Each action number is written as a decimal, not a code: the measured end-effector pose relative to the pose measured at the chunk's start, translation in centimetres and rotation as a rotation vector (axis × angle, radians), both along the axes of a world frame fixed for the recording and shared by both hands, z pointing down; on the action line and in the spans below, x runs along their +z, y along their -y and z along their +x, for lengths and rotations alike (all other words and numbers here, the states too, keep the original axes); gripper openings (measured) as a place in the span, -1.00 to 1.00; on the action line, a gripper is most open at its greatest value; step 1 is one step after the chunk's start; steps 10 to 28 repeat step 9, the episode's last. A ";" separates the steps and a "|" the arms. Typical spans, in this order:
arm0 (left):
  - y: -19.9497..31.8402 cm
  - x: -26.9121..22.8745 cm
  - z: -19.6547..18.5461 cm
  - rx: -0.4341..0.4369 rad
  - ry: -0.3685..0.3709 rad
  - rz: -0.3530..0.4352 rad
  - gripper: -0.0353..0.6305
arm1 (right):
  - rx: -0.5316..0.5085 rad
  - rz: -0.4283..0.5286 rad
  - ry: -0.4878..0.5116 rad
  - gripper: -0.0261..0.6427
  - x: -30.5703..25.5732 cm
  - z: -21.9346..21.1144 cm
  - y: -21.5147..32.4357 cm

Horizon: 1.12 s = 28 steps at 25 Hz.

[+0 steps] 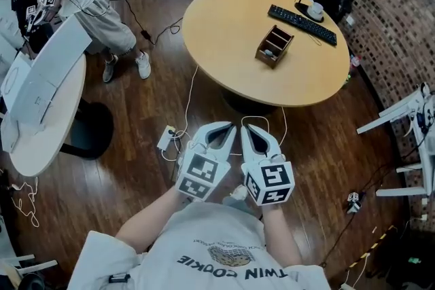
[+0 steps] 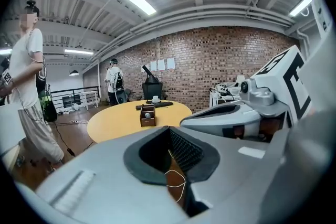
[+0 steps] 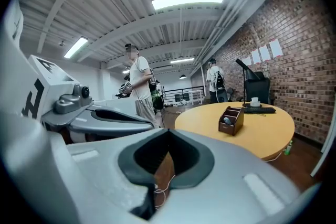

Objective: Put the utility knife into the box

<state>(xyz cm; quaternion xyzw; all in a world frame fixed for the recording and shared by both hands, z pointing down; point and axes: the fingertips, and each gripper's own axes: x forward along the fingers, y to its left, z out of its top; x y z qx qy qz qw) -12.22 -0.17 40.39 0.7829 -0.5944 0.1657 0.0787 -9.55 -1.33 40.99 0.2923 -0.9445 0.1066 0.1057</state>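
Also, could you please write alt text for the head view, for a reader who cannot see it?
Two shut, empty tools, the left tool and right tool, are held side by side over a wooden floor. Ahead stands a round yellow table bearing a wooden box and a black keyboard.

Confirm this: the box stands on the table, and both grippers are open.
Not open: the left gripper and right gripper are both shut, with nothing between their jaws, as each gripper view shows. The box does stand on the table.
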 end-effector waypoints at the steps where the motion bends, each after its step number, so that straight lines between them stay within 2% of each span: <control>1: -0.8 0.0 -0.5 0.002 -0.005 0.001 -0.87 | 0.005 0.002 0.000 -0.93 -0.1 -0.5 -0.9; 9: -5.6 -0.7 -3.0 0.010 -0.030 0.008 -0.87 | 0.012 0.000 -0.021 -0.94 -0.6 -3.1 -6.2; 28: -5.6 -0.7 -3.0 0.010 -0.030 0.008 -0.87 | 0.012 0.000 -0.021 -0.94 -0.6 -3.1 -6.2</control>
